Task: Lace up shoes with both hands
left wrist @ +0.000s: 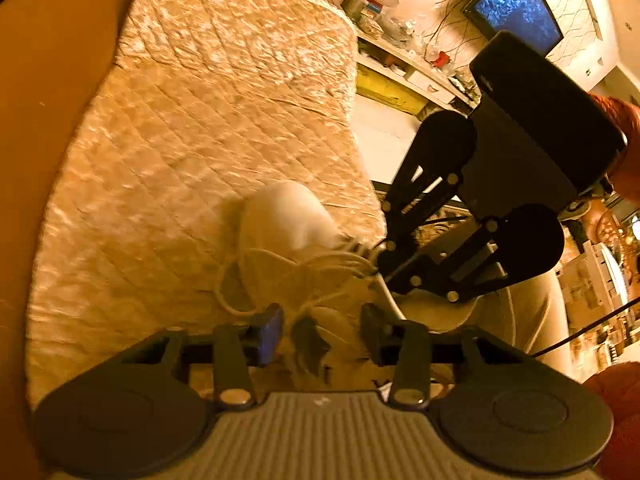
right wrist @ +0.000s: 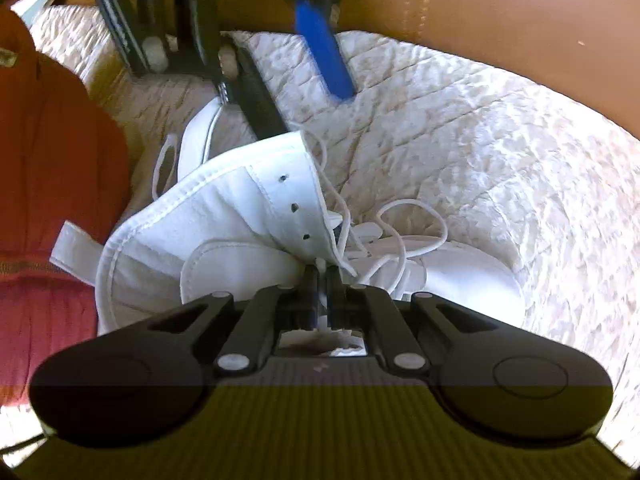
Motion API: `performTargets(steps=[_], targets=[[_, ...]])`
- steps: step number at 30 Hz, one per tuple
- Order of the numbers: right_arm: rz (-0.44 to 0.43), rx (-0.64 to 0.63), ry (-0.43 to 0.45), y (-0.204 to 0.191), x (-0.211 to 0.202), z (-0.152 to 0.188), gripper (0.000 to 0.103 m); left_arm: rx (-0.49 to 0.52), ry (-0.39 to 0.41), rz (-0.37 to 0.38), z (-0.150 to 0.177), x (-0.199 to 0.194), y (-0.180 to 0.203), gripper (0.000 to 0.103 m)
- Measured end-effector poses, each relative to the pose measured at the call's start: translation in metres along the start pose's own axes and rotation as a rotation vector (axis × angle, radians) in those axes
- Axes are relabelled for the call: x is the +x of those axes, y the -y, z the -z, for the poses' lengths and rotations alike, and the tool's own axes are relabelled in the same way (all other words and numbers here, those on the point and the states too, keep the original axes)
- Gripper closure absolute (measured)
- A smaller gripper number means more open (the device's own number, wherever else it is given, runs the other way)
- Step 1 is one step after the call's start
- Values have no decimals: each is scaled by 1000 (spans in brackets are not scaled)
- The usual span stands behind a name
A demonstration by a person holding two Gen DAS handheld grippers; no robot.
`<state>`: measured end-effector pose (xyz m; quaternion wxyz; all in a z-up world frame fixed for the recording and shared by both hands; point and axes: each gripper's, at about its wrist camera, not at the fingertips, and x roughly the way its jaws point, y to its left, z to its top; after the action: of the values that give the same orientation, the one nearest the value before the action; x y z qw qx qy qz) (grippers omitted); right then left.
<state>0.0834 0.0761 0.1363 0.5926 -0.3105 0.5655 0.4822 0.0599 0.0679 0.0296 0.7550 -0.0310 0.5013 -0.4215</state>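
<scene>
A white shoe (right wrist: 224,216) lies on a quilted cream cushion (right wrist: 480,128), toe pointing away in the left wrist view (left wrist: 284,216). Loose white laces (right wrist: 400,232) loop over its front. My right gripper (right wrist: 323,276) is shut on the eyelet flap edge of the shoe, by the lace; in the left wrist view it (left wrist: 380,264) reaches in from the right. My left gripper (left wrist: 320,332) is open just above the shoe's opening, fingers either side of the flap. Its blue pad (right wrist: 324,56) shows at the top of the right wrist view.
The cushion (left wrist: 208,120) sits on a brown leather seat (left wrist: 48,80). A person's red sleeve (right wrist: 52,152) is at the left. A TV (left wrist: 516,8) and a cluttered shelf (left wrist: 400,52) stand in the background.
</scene>
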Motion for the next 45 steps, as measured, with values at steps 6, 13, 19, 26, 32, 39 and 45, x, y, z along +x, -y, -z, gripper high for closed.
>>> performTargets(steps=[6,13,19,26,32,39,45], targets=[[63,39,83,-6,-3,22,96,270,-36,-175,-6,19,43,70],[111,88,189,-11,-6,58,96,504,-142,-172,-8,56,74,92],[155,140,256,-15,-5,69,96,612,-132,-184,-1,57,80,93],[186,146,270,-17,-7,70,96,822,-151,-163,-2,62,79,92],[214,76,214,-22,-10,62,96,1186,-322,-116,-8,75,92,93],[212,72,201,-18,-7,55,96,1311,-427,-43,-7,81,96,100],[203,112,228,-16,-10,62,96,1206,-362,-51,-5,74,96,102]])
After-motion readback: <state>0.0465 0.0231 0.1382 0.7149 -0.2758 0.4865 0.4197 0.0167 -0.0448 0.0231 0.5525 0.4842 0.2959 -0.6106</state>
